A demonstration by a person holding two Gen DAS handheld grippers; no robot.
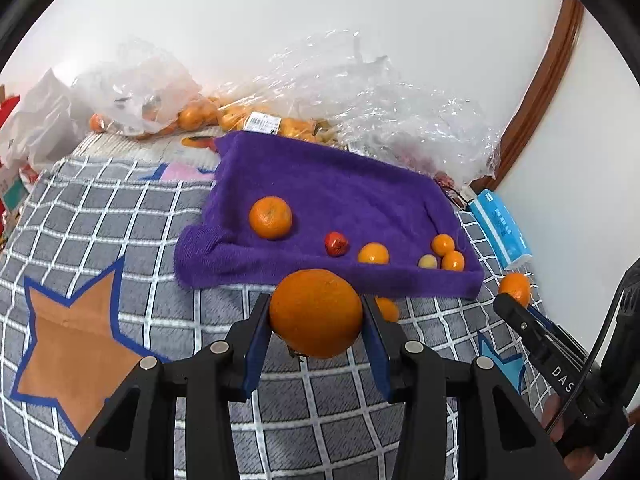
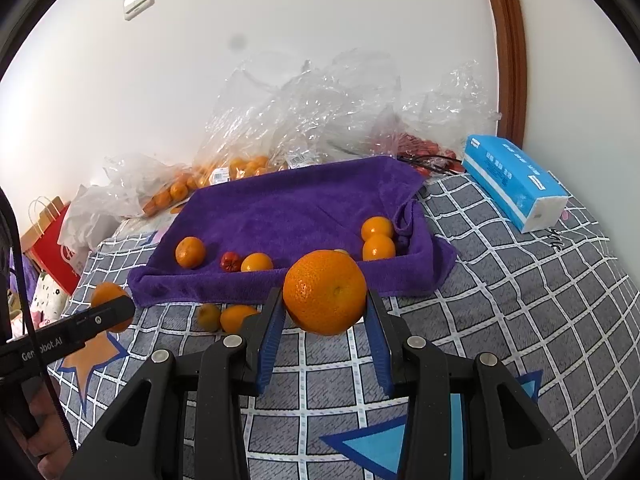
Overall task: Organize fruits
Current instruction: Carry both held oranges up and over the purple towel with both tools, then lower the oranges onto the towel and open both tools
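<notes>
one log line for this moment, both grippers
left hand-held gripper: shut on orange | right hand-held gripper: shut on second orange | purple towel: six fruits

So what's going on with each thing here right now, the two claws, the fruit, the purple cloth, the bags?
Left gripper: shut on an orange, held off the bed.
Right gripper: shut on a second orange, also lifted.
Purple towel: spread out with raised edges, holding several small fruits.
Two small oranges: loose on the checked bedcover.
Plastic bags: crumpled, fruit inside.
Tissue pack: lying flat.

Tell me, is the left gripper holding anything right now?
Yes: the left gripper is shut on a large orange, both blue pads pressed to its sides, lifted above the checked bedspread.
</notes>
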